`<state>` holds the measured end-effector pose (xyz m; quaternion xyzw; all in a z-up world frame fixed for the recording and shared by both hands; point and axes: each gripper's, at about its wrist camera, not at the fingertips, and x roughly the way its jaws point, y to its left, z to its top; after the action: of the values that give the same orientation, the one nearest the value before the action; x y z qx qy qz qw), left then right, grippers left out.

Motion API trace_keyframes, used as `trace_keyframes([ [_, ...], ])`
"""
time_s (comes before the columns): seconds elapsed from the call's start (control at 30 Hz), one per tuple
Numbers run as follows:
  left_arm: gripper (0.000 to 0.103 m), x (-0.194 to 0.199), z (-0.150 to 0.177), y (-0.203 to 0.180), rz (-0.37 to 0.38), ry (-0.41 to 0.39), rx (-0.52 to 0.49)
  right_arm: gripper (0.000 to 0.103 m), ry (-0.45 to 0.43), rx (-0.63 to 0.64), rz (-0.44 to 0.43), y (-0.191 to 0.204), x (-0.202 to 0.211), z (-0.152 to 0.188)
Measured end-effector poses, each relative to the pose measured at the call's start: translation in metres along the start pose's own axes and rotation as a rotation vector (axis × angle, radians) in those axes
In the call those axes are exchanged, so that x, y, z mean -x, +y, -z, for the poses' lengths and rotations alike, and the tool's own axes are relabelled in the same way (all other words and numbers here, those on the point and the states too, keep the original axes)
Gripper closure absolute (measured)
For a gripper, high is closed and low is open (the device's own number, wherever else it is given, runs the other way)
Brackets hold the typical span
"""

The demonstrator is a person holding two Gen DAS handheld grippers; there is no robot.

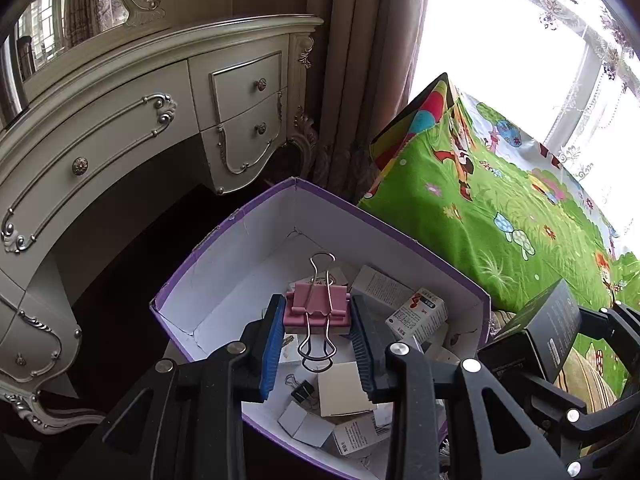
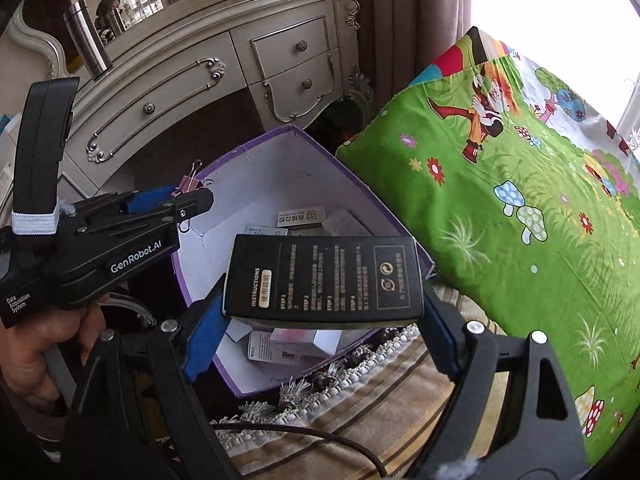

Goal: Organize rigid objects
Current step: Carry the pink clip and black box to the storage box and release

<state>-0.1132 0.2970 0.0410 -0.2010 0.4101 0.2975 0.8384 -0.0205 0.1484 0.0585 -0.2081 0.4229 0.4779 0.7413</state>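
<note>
A purple-edged cardboard box (image 1: 224,280) with white inner walls stands open below both grippers, and several small cartons and a black binder clip (image 1: 303,390) lie in it. My left gripper (image 1: 318,312) is shut on a pink binder clip (image 1: 316,306), held above the box's inside, wire handles pointing up and down. In the right wrist view that same left gripper (image 2: 192,196) hovers over the purple box (image 2: 360,184) at its left rim. My right gripper (image 2: 324,316) is shut on a black carton (image 2: 324,276) with printed instructions, held flat over the box's near corner.
A cream dresser (image 1: 160,120) with drawers stands behind the box. A green cartoon-print bedsheet (image 1: 500,208) covers the bed on the right. A fringed striped cloth (image 2: 360,392) and a black cable (image 2: 300,432) lie near the box's front. A steel flask (image 2: 86,36) is on the dresser.
</note>
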Motion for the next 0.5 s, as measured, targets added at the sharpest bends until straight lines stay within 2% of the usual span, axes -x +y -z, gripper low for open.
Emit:
trace_keyframes([
  [0.13, 0.069, -0.005, 0.002, 0.008, -0.021, 0.015, 0.022, 0.016, 0.005, 0.042, 0.013, 0.011, -0.012, -0.003],
  [0.17, 0.065, -0.005, 0.003, 0.009, -0.028, 0.015, 0.022, 0.015, 0.009, 0.042, 0.013, 0.012, -0.015, -0.003],
  [0.3, 0.039, -0.004, 0.004, 0.011, -0.056, 0.006, 0.03, 0.015, 0.019, 0.026, 0.024, 0.008, -0.017, -0.002],
  [0.43, 0.027, 0.0, 0.009, 0.002, -0.069, 0.008, 0.001, 0.009, 0.006, 0.008, 0.037, 0.004, -0.011, 0.0],
  [0.5, 0.016, 0.003, 0.012, -0.003, -0.086, 0.016, -0.005, 0.009, 0.008, -0.002, 0.036, 0.001, -0.006, 0.003],
])
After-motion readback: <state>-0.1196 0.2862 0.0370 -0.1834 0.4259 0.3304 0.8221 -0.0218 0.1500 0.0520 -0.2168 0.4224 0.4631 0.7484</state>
